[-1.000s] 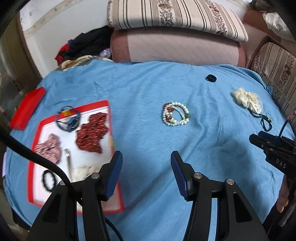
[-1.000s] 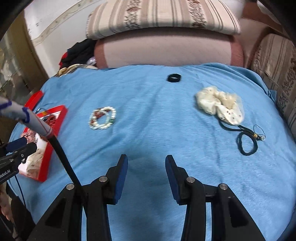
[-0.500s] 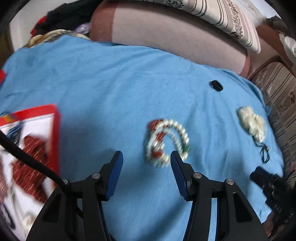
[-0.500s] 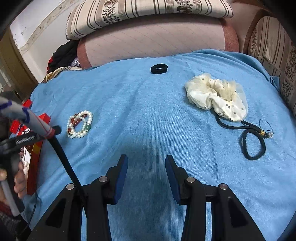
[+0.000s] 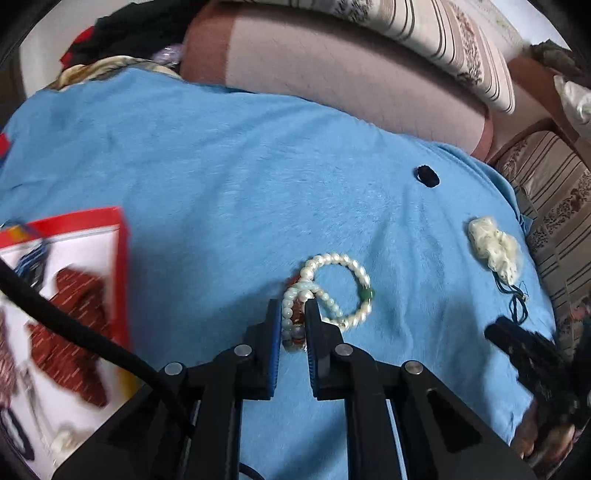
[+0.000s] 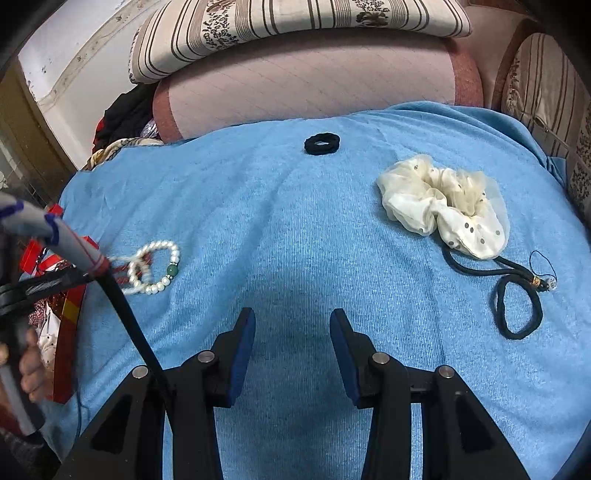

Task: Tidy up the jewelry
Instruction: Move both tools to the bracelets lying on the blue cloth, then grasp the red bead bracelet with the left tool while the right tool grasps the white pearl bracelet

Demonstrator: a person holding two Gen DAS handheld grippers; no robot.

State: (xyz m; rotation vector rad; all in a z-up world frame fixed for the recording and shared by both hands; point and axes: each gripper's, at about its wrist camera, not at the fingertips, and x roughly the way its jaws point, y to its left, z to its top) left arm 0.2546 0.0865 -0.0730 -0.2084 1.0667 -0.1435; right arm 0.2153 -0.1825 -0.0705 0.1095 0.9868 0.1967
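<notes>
My left gripper (image 5: 292,314) is shut on the near side of the pearl bracelets (image 5: 345,288), a tangle of white pearl strands with a green bead and red beads on the blue cloth (image 5: 221,192). The bracelets also show in the right wrist view (image 6: 157,267), with the left gripper's tip at their left edge. My right gripper (image 6: 291,328) is open and empty over bare cloth. The red-rimmed white tray (image 5: 120,236) holds red scrunchies and other pieces at the left.
A cream scrunchie (image 6: 443,206), a black cord hair tie (image 6: 517,310) and a small black hair tie (image 6: 322,144) lie on the cloth to the right and back. Striped cushions (image 6: 295,22) line the back and right edges.
My left gripper moved forward to the pearl bracelets and closed on them. My right gripper stayed open and moved slightly forward.
</notes>
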